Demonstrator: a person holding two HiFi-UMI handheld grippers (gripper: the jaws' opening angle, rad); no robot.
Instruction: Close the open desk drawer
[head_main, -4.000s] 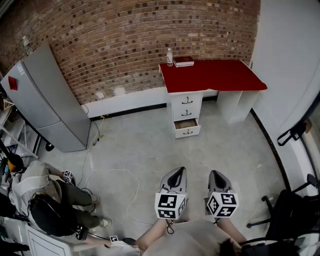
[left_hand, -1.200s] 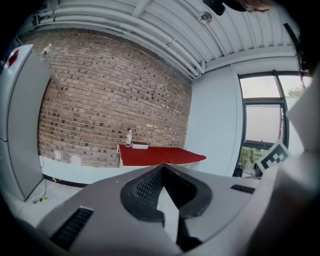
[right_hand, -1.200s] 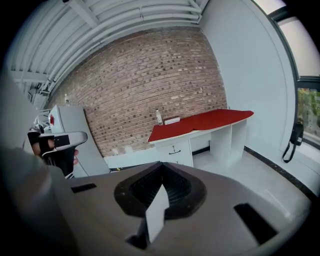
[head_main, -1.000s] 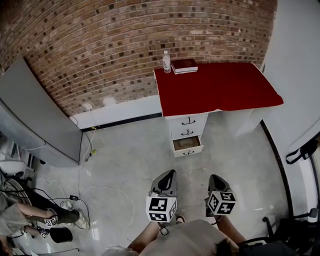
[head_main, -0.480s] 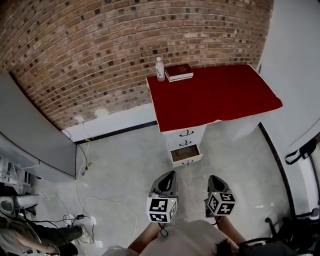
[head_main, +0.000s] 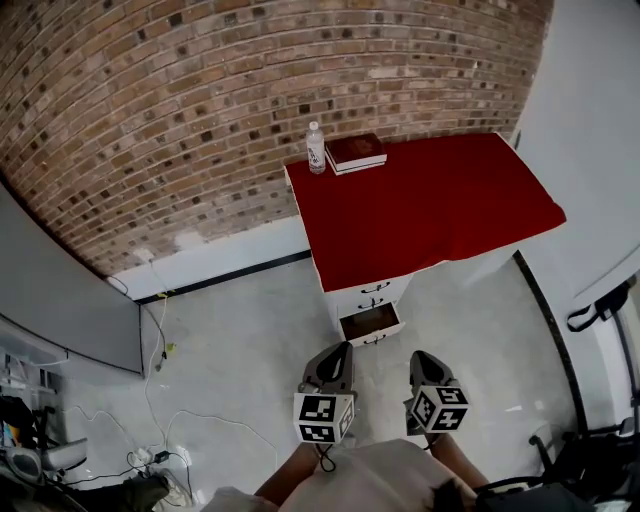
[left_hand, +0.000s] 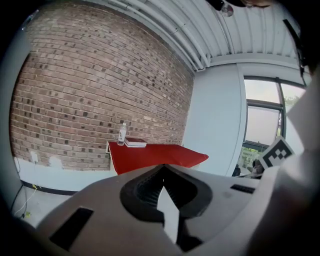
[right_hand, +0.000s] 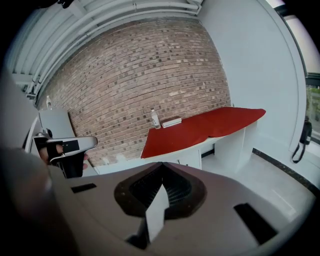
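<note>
The red desk top (head_main: 430, 205) is hiding most of the highest of three drawers, and both gripper views are losing the open drawer (head_main: 370, 321) behind their own bodies. That drawer (the lowest) is jutting toward the person, long side running across the desk front. The left gripper (head_main: 341, 349) and right gripper (head_main: 419, 357) are hovering short of it, jaws pressed together on nothing. One bottle (head_main: 315, 147) and one book (head_main: 357, 152) are sitting on the desk.

Brick wall (head_main: 200, 100) meets a plain white wall (head_main: 600, 100) on the right. A white desk (head_main: 420, 210) with a red tabletop stands against the brick. Pale grey floor (head_main: 240, 350), white baseboard (head_main: 220, 255), grey cabinet (head_main: 50, 290) at left, daylit window (left_hand: 260, 125).
</note>
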